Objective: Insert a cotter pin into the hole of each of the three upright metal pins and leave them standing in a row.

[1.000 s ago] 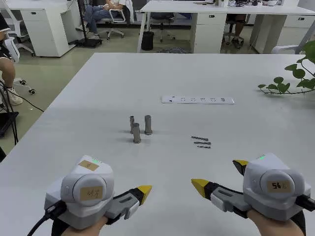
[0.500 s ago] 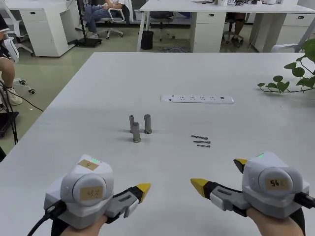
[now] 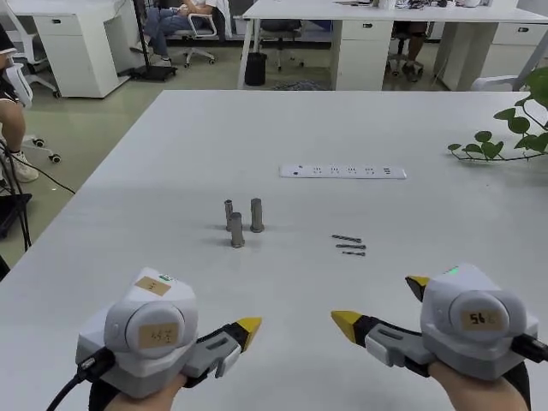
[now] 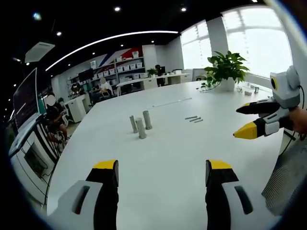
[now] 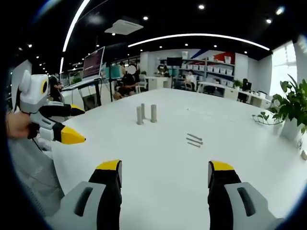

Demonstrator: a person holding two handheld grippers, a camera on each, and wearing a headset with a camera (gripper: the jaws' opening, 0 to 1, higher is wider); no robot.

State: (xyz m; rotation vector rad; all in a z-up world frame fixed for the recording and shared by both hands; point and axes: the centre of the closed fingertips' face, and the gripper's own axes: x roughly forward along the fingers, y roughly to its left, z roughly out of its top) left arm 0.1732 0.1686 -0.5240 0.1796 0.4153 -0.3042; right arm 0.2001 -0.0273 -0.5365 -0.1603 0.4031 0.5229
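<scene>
White desk [image 3: 171,154] takes most of the head view. Left gripper [image 4: 162,165] and right gripper [image 3: 383,301] sit along the bottom edge, both with fingers spread wide, holding nothing. Three pins [image 3: 237,229] stand clustered just left of centre, not in a row; three cotter pins [image 3: 349,247] lie loose right of centre.

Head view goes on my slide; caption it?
Left gripper and right gripper, both open, face three upright metal pins and three loose cotter pins.
</scene>
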